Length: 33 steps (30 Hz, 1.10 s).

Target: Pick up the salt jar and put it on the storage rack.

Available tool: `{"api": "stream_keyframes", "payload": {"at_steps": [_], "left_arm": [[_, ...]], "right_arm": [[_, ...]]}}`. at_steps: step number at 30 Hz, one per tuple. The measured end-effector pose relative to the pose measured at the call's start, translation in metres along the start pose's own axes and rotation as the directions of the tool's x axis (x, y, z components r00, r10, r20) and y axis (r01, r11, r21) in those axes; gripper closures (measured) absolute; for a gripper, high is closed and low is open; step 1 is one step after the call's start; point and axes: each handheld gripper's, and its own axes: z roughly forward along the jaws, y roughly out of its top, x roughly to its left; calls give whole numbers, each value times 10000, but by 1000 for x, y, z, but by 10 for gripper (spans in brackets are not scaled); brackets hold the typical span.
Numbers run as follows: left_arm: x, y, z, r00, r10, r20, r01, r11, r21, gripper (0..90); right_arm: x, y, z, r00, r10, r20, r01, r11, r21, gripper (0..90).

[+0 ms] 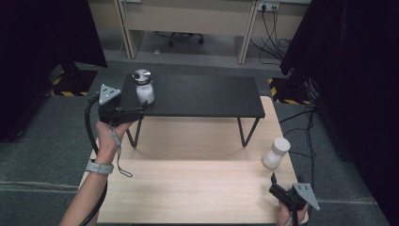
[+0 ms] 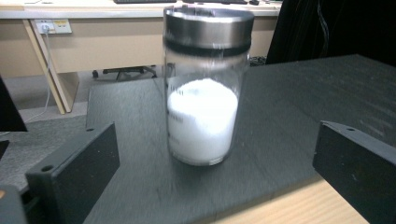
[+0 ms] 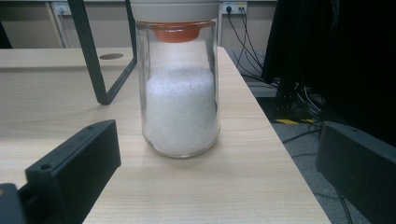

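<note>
A glass jar with a metal lid (image 1: pixel 142 86), partly filled with white powder, stands at the left end of a low black shelf (image 1: pixel 202 96). My left gripper (image 1: pixel 143 108) is just in front of it, open. In the left gripper view the metal-lid jar (image 2: pixel 203 98) stands upright ahead of the left gripper (image 2: pixel 215 179), beyond the jaw tips. A second jar with a white lid (image 1: pixel 276 152) stands near the right edge of the wooden table (image 1: pixel 188 183). My right gripper (image 1: pixel 274 184) is open, a little short of it. The right gripper view shows the white-lid jar (image 3: pixel 180 100), with an orange seal, ahead of the right gripper (image 3: pixel 217 175).
The shelf stands on thin black legs (image 1: pixel 244 134) at the back of the wooden table. Black curtains (image 1: pixel 348 61) hang on both sides. Desks (image 1: pixel 188 19), a chair base and cables (image 1: pixel 273 33) lie beyond. The table's right edge is close to the white-lid jar.
</note>
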Motion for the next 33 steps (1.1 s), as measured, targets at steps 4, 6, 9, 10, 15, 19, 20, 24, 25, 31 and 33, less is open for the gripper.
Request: {"api": "stream_keyframes", "payload": {"at_steps": [4,6,9,10,15,19,20,24,25,31,33], "left_arm": [[0,-8,-11,10000,-26,40,25,10000,62,1],[1,-14,-17,9999,-114,74,114,9999,-61,1],[2,-21,-25,9999,-140,18,141,9999,-65,1],[2,-24,-27,9999,-168,-17,168,9998,-68,1],[2,-42,-37,9996,-157,-226,157,9999,-16,1],[2,-58,-44,9993,-147,-349,148,9999,42,0],[2,-62,-45,9992,-154,-371,156,9999,65,1],[2,-78,-50,9986,-196,-495,205,9997,167,1],[2,-81,-51,9984,-233,-518,244,9995,217,1],[3,-101,-54,9964,-378,-762,409,9984,400,1],[5,-108,-54,9954,-538,-791,574,9973,449,1]], "right_arm": [[-1,0,0,10000,3,-41,-3,10000,2,2],[-1,0,0,10000,11,-41,-11,10000,-1,2],[-1,0,0,10000,28,-51,-28,10000,-6,2],[-1,0,0,10000,41,-59,-41,10000,-3,2],[-2,1,0,9999,-24,-103,24,10000,42,2],[-2,1,0,9999,-48,-129,49,10000,65,2],[-2,1,0,9999,-71,-144,72,10000,65,2],[-2,1,0,9998,-111,-164,112,9999,63,2],[-2,1,0,9998,-136,-168,137,9999,57,2],[-2,0,0,9996,-226,-185,227,9997,55,3],[-2,1,0,9994,-284,-183,286,9996,66,2]]}}
